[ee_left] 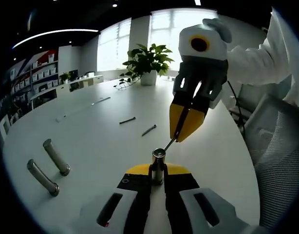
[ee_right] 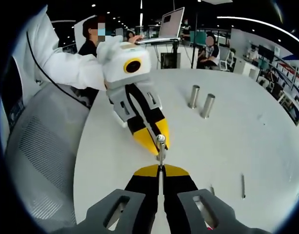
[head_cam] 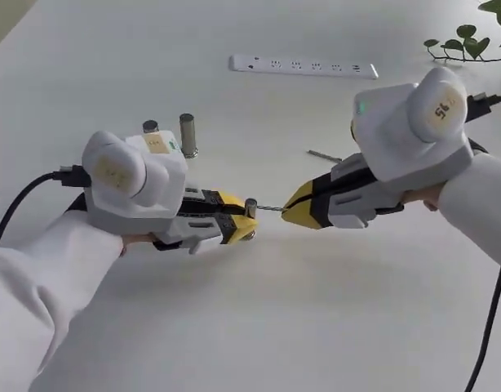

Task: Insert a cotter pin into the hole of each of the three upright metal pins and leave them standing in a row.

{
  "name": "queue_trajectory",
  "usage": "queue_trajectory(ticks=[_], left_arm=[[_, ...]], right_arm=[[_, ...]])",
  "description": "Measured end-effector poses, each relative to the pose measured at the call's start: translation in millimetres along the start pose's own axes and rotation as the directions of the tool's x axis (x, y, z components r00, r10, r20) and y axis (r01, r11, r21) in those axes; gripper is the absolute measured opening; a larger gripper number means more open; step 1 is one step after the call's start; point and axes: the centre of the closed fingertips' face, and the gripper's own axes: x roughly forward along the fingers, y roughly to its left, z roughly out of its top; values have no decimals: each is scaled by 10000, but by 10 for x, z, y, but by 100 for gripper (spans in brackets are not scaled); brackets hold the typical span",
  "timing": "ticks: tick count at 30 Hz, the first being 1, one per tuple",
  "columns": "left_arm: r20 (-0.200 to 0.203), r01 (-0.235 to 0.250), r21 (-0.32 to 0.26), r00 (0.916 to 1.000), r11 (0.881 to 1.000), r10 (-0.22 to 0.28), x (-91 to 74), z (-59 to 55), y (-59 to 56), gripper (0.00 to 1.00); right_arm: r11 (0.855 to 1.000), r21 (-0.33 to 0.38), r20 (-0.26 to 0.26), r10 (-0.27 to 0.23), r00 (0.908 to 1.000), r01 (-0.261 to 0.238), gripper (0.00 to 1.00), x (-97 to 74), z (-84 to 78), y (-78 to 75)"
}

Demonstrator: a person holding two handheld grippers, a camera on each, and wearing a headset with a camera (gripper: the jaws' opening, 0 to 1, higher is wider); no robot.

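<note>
Ok, status.
spare pins (head_cam: 188, 135): two, upright on the table, side by side, near but not touching. Head view: 11 o'clock from the left gripper's tips. Left gripper view: spare pins (ee_left: 56, 157) at 9 o'clock. Right gripper view: spare pins (ee_right: 207, 106) at 1 o'clock.
left gripper (head_cam: 249, 224): comes in from 9 o'clock, nose pointing to 3. Jaws pressed onto the pin, pinching its lower part. Same grip seen in its own view (ee_left: 158, 174).
pin (head_cam: 250, 207): upright between the left jaws, top end sticking out above them. Own view: pin (ee_left: 158, 163) dead centre, 6 o'clock. Right gripper view: pin (ee_right: 160, 139) at the yellow tips.
cotter (head_cam: 272, 209): roughly level, bridging the two noses. Free tip is at the pin's top end, on its 3 o'clock side. In the hole or just touching: cannot tell. Also cotter (ee_left: 170, 143) and cotter (ee_right: 160, 157).
right gripper (head_cam: 288, 211): comes in from 3 o'clock, nose to nose with the left one, close but apart. Jaws pinched on the cotter's back end; own view (ee_right: 160, 171) agrees.
strip (head_cam: 303, 65): power strip, 12 o'clock, well away.
loose cotters (ee_left: 127, 120): two flat on the table, near each other; head view shows one loose cotter (head_cam: 324, 155) at 1 o'clock from the pin.
plant (head_cam: 471, 41): 2 o'clock, far corner.
table (head_cam: 275, 327): white.
</note>
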Motion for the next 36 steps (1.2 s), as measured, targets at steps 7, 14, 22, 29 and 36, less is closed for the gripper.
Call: queue_trajectory(ticks=[7,14,22,29,36], left_arm=[[-2,-17,39,10000,10000,17,-6,-1,12,7],[-39,0,120,10000,9999,1,-12,-11,4,7],[-132,-99,334,9999,9994,104,-24,-12,22,7],[-127,-113,277,9999,9996,116,-35,-20,28,7],[-39,-98,206,9999,9997,98,-33,-21,18,7]], right_arm=[[9997,-209,-107,92,9999,-95,0,16,16,-27],[9988,-463,-199,168,9997,-177,0,51,41,-23],[9978,-660,-186,101,9998,-113,0,90,78,-51],[9968,-759,-220,227,9995,-244,0,171,106,-51],[9930,-1076,-171,463,9988,-478,0,244,161,-41]])
